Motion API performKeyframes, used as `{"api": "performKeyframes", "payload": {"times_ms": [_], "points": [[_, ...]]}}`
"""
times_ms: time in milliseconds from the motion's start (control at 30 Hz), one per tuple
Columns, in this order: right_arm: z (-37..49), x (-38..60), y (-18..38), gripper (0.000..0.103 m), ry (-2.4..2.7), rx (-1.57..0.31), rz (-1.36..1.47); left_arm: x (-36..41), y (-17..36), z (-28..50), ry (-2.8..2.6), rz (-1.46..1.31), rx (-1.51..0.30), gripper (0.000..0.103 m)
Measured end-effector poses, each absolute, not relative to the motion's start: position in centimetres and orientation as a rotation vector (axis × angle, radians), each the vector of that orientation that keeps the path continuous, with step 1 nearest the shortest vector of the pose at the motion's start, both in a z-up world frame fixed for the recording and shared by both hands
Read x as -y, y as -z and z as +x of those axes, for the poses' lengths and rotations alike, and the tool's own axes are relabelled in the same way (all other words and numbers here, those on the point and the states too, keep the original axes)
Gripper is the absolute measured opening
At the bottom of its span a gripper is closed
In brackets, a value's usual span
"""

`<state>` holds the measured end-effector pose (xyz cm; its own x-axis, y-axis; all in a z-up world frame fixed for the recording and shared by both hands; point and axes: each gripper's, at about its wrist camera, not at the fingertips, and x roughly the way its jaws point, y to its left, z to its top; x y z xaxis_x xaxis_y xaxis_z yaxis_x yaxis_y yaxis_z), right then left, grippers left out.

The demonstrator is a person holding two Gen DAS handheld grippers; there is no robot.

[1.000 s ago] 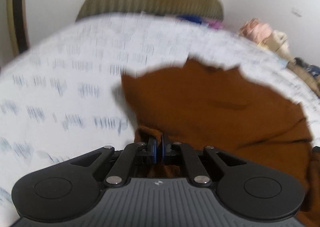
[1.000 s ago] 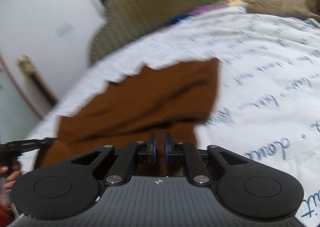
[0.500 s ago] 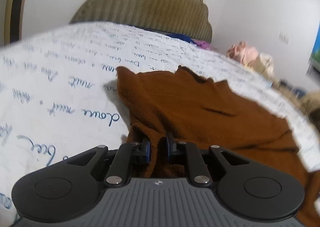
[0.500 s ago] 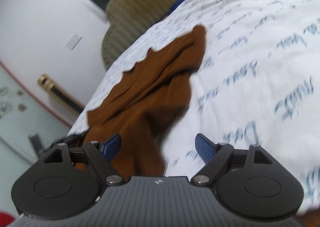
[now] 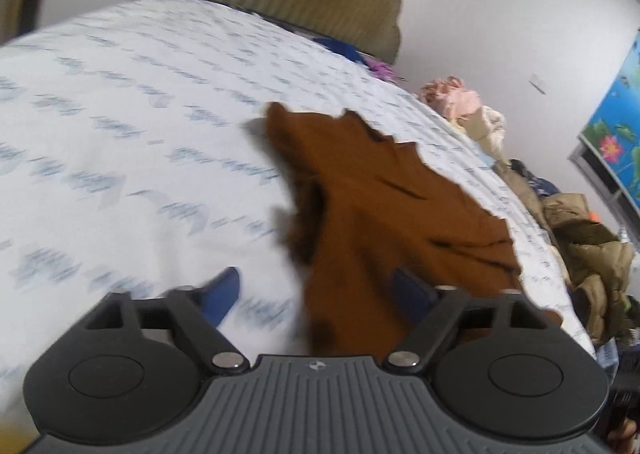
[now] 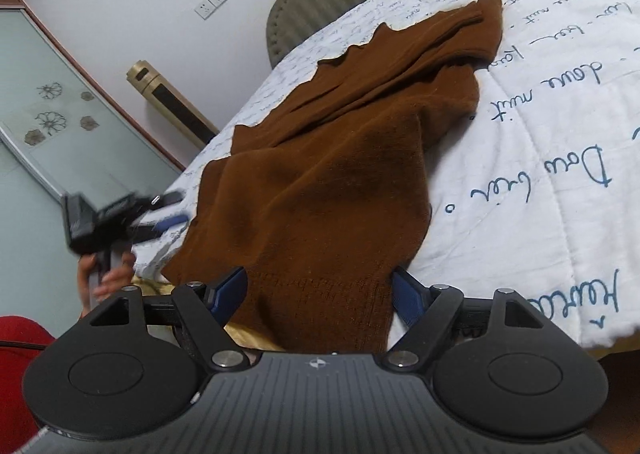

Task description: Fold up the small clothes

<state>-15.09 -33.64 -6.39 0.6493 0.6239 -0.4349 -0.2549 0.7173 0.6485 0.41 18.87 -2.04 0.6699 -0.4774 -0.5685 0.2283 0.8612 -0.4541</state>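
Left gripper: you're opening it, gripping nothing.
Right gripper: you're closing it astride brown garment hem; pinch squarely.

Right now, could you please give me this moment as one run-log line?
left gripper: opening, nothing gripped | right gripper: closing, pads apart | brown garment: rumpled on bedspread
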Motion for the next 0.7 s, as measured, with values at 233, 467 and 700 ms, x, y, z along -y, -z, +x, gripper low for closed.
{"api": "performKeyframes", "payload": {"times_ms": [233,467,700], "points": [[-15.3,34.6,7.1,0.027,-0.498,-0.721,0.595,-17.4,4.0,-1.5,0.589,-0.409,-0.872,0.084],[-15.2,34.3,6.3,0.013,-0.536,-0.646,0.676,-14.4,2.7,-3.0,0.631,-0.338,-0.897,0.011],[-15.3,35.7,0.7,0.013,-0.608,-0.435,0.712,-14.4,-5.3,-6.2,0.742,-0.333,-0.622,0.011]]}}
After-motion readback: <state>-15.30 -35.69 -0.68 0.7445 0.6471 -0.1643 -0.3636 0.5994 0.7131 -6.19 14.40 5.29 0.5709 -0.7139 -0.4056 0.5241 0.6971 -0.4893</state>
